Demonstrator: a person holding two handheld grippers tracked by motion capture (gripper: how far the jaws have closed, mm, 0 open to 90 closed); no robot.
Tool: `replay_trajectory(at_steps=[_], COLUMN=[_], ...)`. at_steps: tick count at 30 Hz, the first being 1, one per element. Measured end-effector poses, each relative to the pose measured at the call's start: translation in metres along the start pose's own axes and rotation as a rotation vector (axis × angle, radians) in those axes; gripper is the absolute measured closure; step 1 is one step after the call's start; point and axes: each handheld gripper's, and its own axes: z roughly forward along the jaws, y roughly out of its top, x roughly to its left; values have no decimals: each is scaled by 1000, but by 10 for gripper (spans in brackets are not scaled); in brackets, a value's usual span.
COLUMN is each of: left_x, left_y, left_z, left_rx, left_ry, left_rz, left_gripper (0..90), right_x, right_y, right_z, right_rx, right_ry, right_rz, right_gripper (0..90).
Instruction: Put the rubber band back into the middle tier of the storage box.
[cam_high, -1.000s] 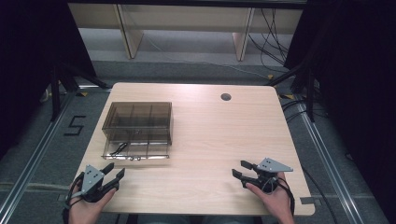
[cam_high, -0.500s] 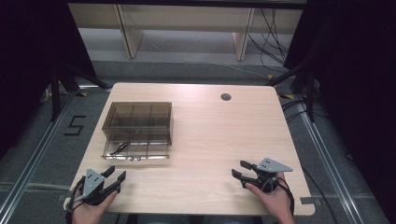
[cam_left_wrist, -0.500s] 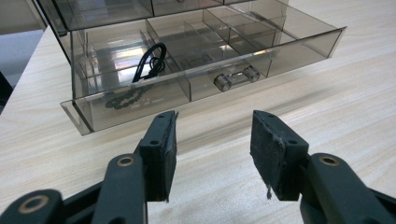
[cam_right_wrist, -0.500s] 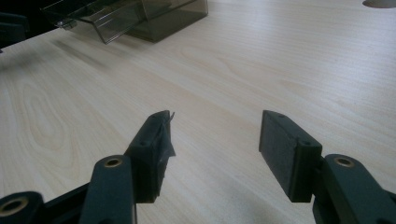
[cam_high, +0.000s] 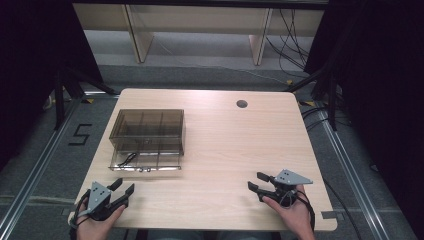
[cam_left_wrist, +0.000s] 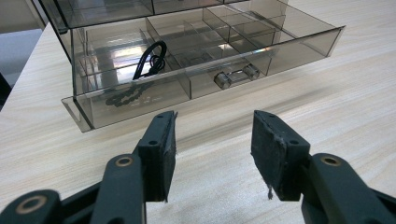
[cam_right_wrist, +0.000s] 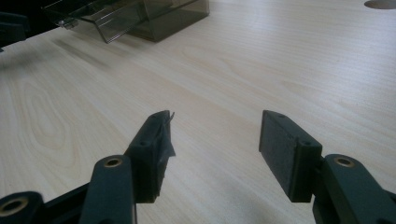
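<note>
A smoky clear drawer box (cam_high: 147, 125) stands on the left half of the wooden table (cam_high: 235, 145), with its lower drawer (cam_left_wrist: 299, 44) pulled out toward me. The drawer's left compartment holds a coiled black cable (cam_left_wrist: 152, 58) with a dark chain (cam_left_wrist: 123, 98) in front of it. A clear handle (cam_left_wrist: 236, 77) sits on the drawer front. My left gripper (cam_high: 124, 186) is at the front left corner, open and empty, pointing at the drawer from a short way off (cam_left_wrist: 212, 126). My right gripper (cam_high: 254, 180) rests open and empty at the front right (cam_right_wrist: 215, 123).
A round cable hole (cam_high: 242, 104) is near the table's far edge. Bare wood lies between the two grippers and to the right of the box (cam_right_wrist: 154, 14). Beyond the table are a grey floor and shelf legs.
My left gripper has drawn back a little toward the near edge of the table. The right gripper has stayed where it was.
</note>
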Motion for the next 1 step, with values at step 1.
replay_trajectory(at_steps=[1], left_x=[0], left_y=[0], left_z=[0], left_rx=[0], left_ry=[0], left_rz=[0], left_gripper=[498], right_x=[0], right_y=[0], right_z=[0], right_rx=[-1], right_ry=[0], right_rz=[0], right_gripper=[445])
